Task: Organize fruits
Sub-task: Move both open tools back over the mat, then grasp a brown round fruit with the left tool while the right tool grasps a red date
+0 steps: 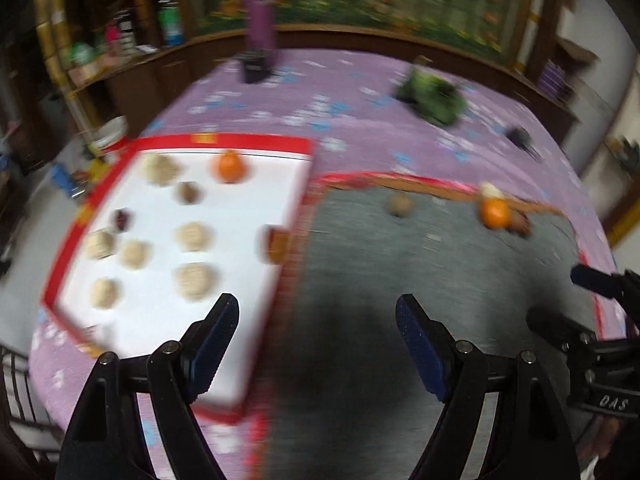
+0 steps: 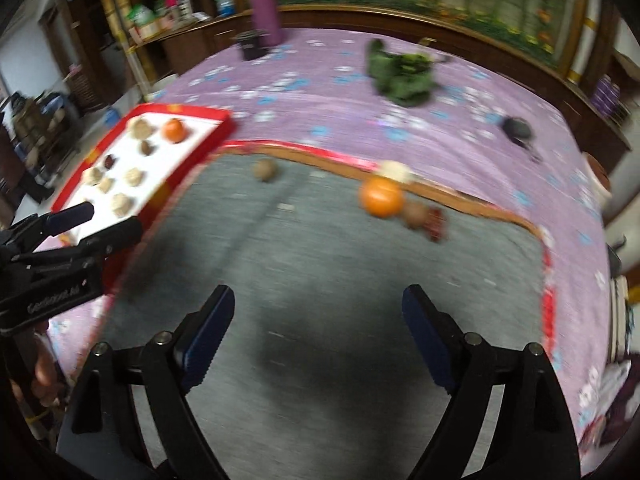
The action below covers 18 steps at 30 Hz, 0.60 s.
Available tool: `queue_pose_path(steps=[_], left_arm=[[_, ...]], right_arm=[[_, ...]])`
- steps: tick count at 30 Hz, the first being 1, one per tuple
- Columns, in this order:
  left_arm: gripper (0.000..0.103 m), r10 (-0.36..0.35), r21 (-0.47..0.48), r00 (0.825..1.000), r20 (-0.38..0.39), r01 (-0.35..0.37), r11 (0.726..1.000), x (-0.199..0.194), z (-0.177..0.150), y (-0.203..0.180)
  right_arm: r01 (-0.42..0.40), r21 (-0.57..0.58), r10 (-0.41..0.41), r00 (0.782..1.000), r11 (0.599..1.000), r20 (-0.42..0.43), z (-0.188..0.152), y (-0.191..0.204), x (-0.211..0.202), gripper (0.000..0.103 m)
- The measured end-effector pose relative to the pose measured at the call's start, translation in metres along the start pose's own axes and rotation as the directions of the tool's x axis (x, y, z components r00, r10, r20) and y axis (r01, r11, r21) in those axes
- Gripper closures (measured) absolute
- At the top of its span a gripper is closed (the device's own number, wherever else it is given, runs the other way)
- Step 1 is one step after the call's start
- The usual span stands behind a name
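Note:
A white tray with a red rim (image 1: 224, 142) (image 2: 224, 118) lies at the left and holds an orange (image 1: 228, 166) (image 2: 175, 130), several pale round fruits and small dark ones. A grey mat (image 1: 420, 264) (image 2: 320, 264) beside it holds an orange (image 1: 495, 213) (image 2: 380, 197), a brown round fruit (image 1: 399, 204) (image 2: 265, 169), a pale fruit (image 2: 395, 170) and dark fruits (image 2: 426, 216). My left gripper (image 1: 316, 320) is open and empty over the tray's right edge and the mat. My right gripper (image 2: 318, 312) is open and empty over the mat. Both views are blurred.
The table has a purple flowered cloth (image 1: 340, 120) (image 2: 320, 92). At the back stand a purple bottle (image 1: 260, 16) (image 2: 265, 4) and a dark cup (image 2: 251, 45). A green cloth bundle (image 1: 434, 96) (image 2: 402, 76) and a small dark object (image 2: 517, 128) lie beyond the mat.

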<state>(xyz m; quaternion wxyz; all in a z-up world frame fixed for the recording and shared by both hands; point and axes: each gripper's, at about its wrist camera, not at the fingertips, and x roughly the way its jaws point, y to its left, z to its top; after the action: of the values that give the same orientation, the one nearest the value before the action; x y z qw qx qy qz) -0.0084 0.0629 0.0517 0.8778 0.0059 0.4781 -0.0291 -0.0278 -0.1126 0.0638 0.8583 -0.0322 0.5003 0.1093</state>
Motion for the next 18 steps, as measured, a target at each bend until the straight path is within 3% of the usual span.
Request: queue_pose_path(steps=[3, 9, 13, 18], left_arm=[[0.022, -0.043, 0.029, 0.998, -0.042, 0.045, 0.999, 0.018, 0.009, -0.022], [0.024, -0.059, 0.043, 0.996, -0.067, 0.062, 0.997, 0.05, 0.046, -0.041], [0.038, -0.062, 0.047, 0.996, -0.07, 0.066, 0.997, 0.067, 0.059, -0.044], [0.039, -0.099, 0.026, 0.993, -0.07, 0.101, 0.995, 0.084, 0.067, -0.041]], right_arm=[[0.0, 0.051, 0.0, 1.0, 0.999, -0.005, -0.007, -0.025, -0.002, 0.017], [0.005, 0.12, -0.003, 1.0, 0.993, -0.014, -0.021, -0.065, -0.002, 0.017], [-0.022, 0.17, 0.025, 1.0, 0.985, -0.015, -0.022, -0.085, 0.003, 0.017], [-0.03, 0.165, 0.028, 0.999, 0.986, 0.015, -0.012, -0.098, 0.005, 0.017]])
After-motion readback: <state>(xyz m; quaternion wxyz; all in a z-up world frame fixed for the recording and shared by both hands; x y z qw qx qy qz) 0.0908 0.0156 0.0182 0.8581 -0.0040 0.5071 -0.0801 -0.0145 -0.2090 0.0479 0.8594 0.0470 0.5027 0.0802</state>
